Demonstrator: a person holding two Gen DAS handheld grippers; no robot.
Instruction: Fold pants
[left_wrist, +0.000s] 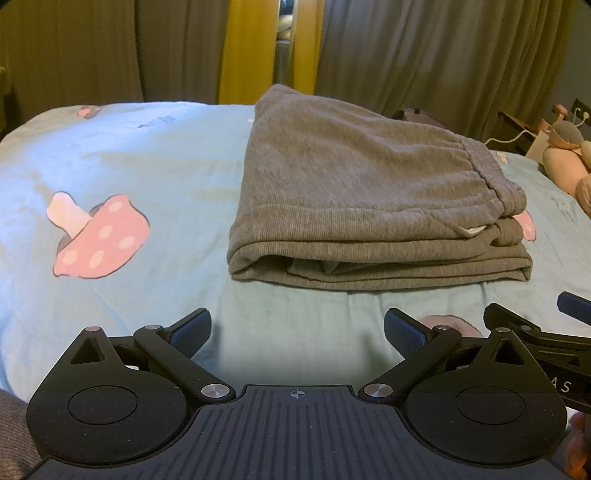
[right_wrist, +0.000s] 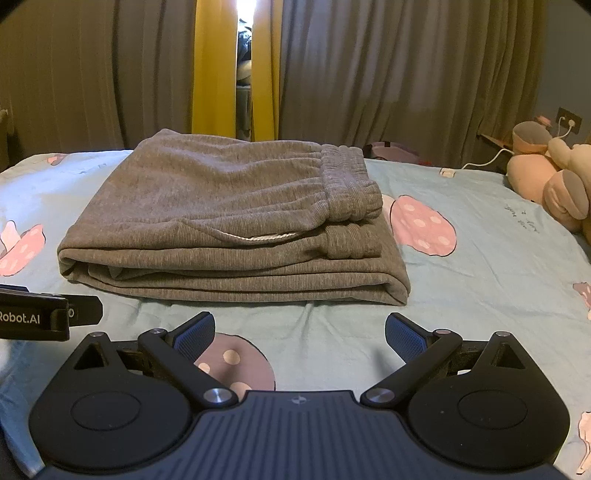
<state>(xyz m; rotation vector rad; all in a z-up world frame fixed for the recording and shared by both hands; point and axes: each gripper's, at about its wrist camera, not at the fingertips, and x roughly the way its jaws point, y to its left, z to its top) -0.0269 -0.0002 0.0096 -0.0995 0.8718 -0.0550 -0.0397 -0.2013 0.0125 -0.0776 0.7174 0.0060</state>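
Grey pants (left_wrist: 351, 206) lie folded in a flat stack on the light blue bedspread (left_wrist: 147, 155), waistband on top at the right. In the right wrist view the same pants (right_wrist: 229, 229) sit ahead and a little left, with a white drawstring showing at the front. My left gripper (left_wrist: 297, 328) is open and empty, a short way in front of the stack's near edge. My right gripper (right_wrist: 300, 334) is open too, nothing between its blue pads, also short of the stack. The right gripper's tip (left_wrist: 535, 328) shows at the left view's right edge.
The bedspread (right_wrist: 480, 295) carries pink mushroom prints (left_wrist: 99, 236). Plush toys (right_wrist: 550, 177) lie at the bed's right side, with a wall socket and white cable (right_wrist: 565, 125) behind. Grey and yellow curtains (right_wrist: 332, 74) hang beyond the bed. The left gripper's body (right_wrist: 37, 317) is at the left.
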